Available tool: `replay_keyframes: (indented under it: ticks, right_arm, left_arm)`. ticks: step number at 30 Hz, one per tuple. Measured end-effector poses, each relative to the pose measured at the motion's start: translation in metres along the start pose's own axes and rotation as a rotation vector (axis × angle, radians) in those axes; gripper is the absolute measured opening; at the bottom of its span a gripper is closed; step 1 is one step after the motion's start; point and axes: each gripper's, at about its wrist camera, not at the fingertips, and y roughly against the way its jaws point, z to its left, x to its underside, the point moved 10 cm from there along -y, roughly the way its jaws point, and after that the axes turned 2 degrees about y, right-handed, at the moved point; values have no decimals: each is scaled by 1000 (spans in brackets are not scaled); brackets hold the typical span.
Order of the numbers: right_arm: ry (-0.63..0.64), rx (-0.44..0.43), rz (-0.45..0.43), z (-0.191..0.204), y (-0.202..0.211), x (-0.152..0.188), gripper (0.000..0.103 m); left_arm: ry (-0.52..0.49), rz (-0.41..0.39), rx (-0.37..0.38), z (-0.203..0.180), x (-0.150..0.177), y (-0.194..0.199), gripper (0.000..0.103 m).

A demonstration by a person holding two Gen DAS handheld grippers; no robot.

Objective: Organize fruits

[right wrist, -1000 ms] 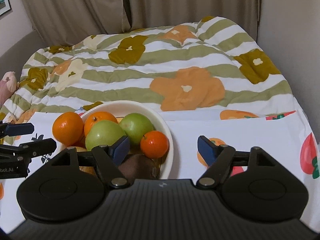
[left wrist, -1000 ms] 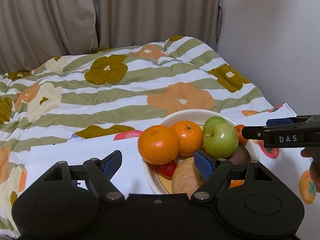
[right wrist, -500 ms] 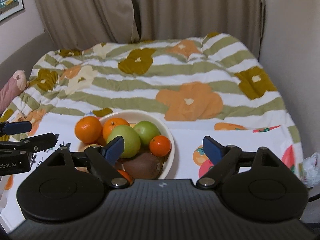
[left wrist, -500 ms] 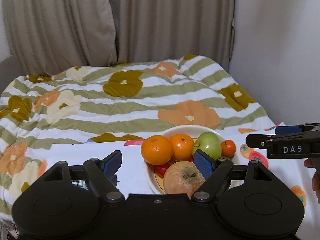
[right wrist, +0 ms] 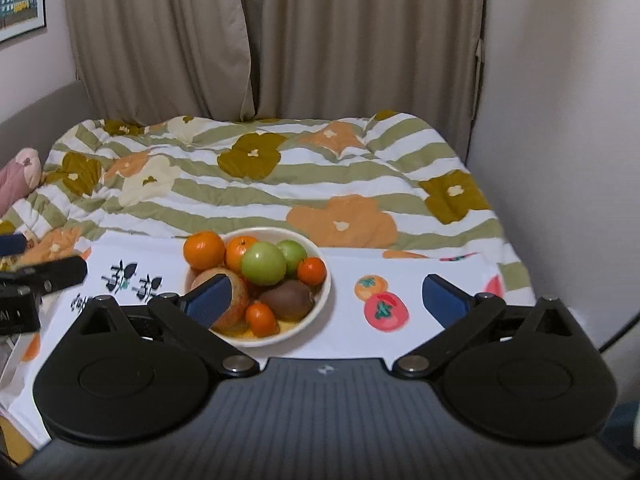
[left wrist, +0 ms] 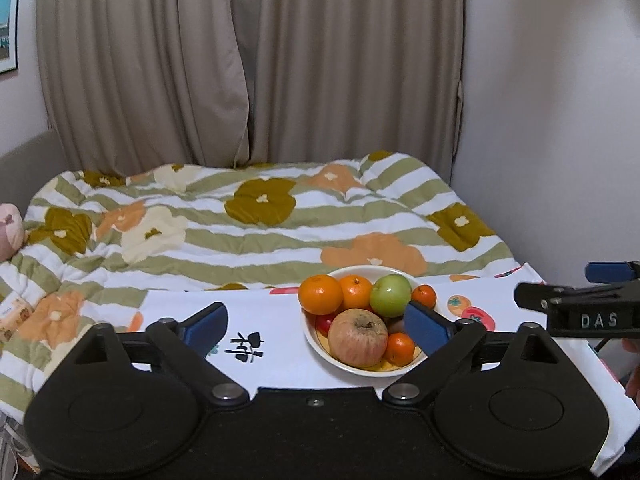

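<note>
A cream bowl sits on a white fruit-print cloth and holds oranges, green apples, a red-yellow apple, small mandarins and a kiwi. The bowl also shows in the right wrist view. My left gripper is open and empty, held back from the bowl's near left side. My right gripper is open and empty, held back from the bowl's near right side. Each gripper shows at the edge of the other's view.
A striped floral duvet covers the bed behind the cloth. Beige curtains hang at the back. A white wall stands on the right. A pink plush toy lies at the left edge.
Both grippers have pulled back and up from the bowl, so it looks smaller and farther. Both stay open and empty.
</note>
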Motion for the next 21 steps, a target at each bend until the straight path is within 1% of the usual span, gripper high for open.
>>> replay_keyframes:
  ticks: [5, 10, 16, 21]
  right_arm:
    - [-14, 44, 0, 4, 39, 13, 103]
    - [-25, 66, -8, 8, 66, 24, 103]
    - [-38, 75, -6, 13, 81, 35, 103]
    - [-46, 75, -1, 15, 84, 39, 103]
  left_arm:
    - [-3, -32, -9, 5, 7, 31, 102]
    - [4, -30, 1, 10, 18, 51, 103]
    - [-2, -33, -25, 16, 30, 63, 103]
    - [1, -35, -22, 17, 33, 65, 103]
